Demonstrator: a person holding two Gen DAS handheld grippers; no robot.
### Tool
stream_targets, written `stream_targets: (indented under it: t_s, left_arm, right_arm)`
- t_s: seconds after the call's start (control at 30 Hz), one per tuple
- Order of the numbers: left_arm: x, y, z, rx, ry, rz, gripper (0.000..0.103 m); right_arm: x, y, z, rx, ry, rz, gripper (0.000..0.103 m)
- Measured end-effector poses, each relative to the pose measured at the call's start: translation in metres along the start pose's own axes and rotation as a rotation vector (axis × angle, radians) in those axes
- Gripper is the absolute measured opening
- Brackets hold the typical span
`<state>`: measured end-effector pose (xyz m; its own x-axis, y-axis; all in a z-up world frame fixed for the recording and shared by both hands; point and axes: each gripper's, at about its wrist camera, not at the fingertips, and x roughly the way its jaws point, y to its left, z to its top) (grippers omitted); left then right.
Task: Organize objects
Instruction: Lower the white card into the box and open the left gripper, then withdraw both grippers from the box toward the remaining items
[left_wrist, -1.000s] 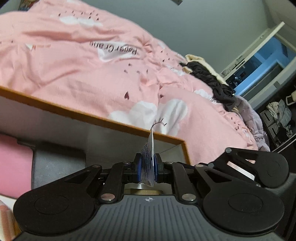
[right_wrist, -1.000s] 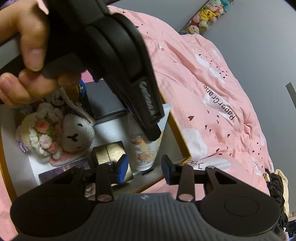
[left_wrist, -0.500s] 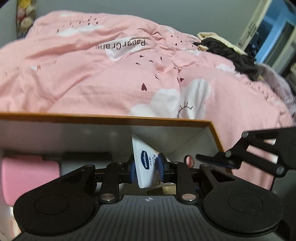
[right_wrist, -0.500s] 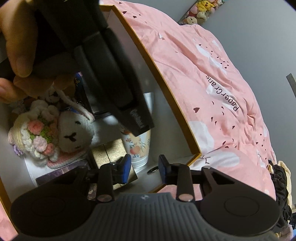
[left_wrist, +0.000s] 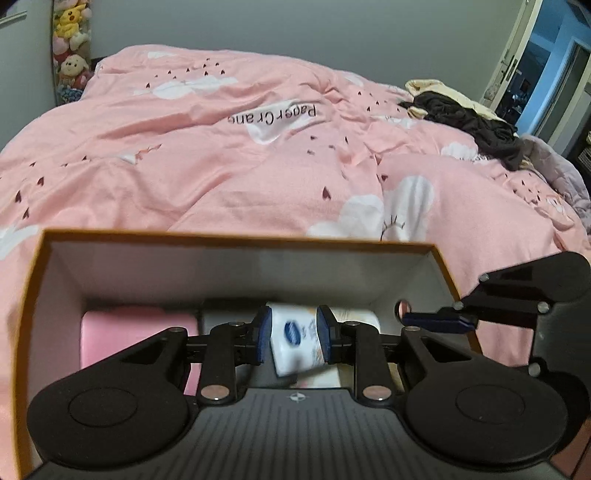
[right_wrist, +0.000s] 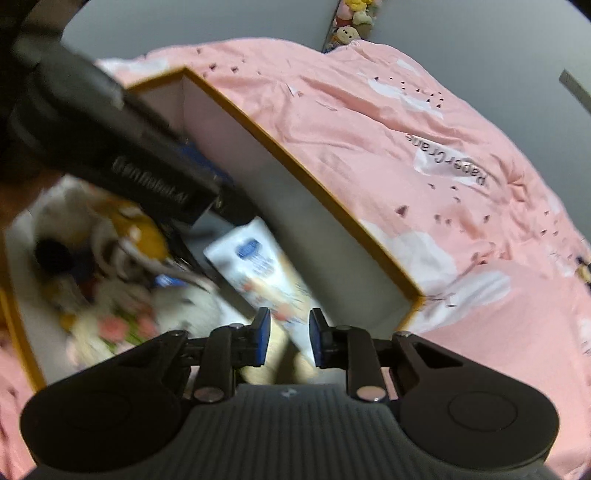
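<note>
Left wrist view: the left claw (left_wrist: 294, 339) pinches a white tube (left_wrist: 295, 341) between its blue pads. The tube is tilted and hangs inside the box (left_wrist: 236, 238), over the middle of it. The box has an orange rim and white walls. A pink thing (left_wrist: 129, 338) lies in the box, left of the tube. The box sits on a pink blanket (left_wrist: 221, 147) on the bed. The right claw (left_wrist: 436, 319) pokes in near the box's right wall.

In the right wrist view, the right claw (right_wrist: 289, 338) is spread and holds nothing. It hovers over the near end of the box (right_wrist: 295, 155). The tube (right_wrist: 266, 273) is by the box's long wall. Soft toys (right_wrist: 110, 288) lie in the box too, but they look blurry.
</note>
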<state>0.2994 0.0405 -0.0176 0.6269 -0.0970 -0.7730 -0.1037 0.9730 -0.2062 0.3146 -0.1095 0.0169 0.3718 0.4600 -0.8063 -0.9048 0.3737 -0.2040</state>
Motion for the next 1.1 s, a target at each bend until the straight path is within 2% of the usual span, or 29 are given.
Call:
stream_targets:
  t_s: [0.1, 0.2, 0.33, 0.4, 0.47, 0.57, 0.7, 0.87, 0.9, 1.0, 1.1]
  left_arm:
    - [-0.012, 0.004, -0.01, 0.018, 0.011, 0.027, 0.029]
    - [-0.028, 0.006, -0.021, 0.044, -0.001, 0.034, 0.029]
    - [-0.051, 0.007, -0.036, 0.057, -0.022, 0.052, 0.029]
    - [-0.062, 0.008, -0.045, 0.047, -0.036, 0.069, 0.029]
    - [-0.07, 0.01, -0.053, 0.025, -0.049, 0.091, 0.029]
    - [-0.077, 0.014, -0.066, -0.008, -0.058, 0.126, 0.029]
    - [-0.081, 0.017, -0.082, -0.03, -0.035, 0.11, 0.029]
    - [-0.087, 0.016, -0.096, -0.047, -0.022, 0.106, 0.029]
    - [-0.09, 0.015, -0.098, -0.045, -0.025, 0.102, 0.029]
    - [-0.097, 0.008, -0.104, -0.038, -0.032, 0.083, 0.029]
    - [-0.105, -0.001, -0.108, -0.023, -0.05, 0.075, 0.029]
  right_arm:
    - [0.014, 0.008, 0.011, 0.028, -0.012, 0.042, 0.024]
    - [0.029, 0.02, 0.018, -0.006, 0.002, 0.041, 0.025]
    - [0.05, 0.026, 0.032, -0.011, 0.009, 0.049, 0.034]
    - [0.057, 0.028, 0.039, 0.012, 0.005, 0.063, 0.034]
    - [0.064, 0.035, 0.045, -0.01, 0.007, 0.037, 0.034]
    - [0.073, 0.052, 0.046, -0.117, 0.045, -0.043, 0.034]
    - [0.076, 0.063, 0.036, -0.23, 0.069, -0.111, 0.034]
    - [0.075, 0.059, 0.033, -0.237, 0.091, -0.117, 0.029]
    - [0.076, 0.058, 0.032, -0.248, 0.103, -0.145, 0.025]
    - [0.087, 0.049, 0.025, -0.232, 0.172, -0.214, 0.024]
    - [0.078, 0.039, 0.021, -0.161, 0.139, -0.177, 0.024]
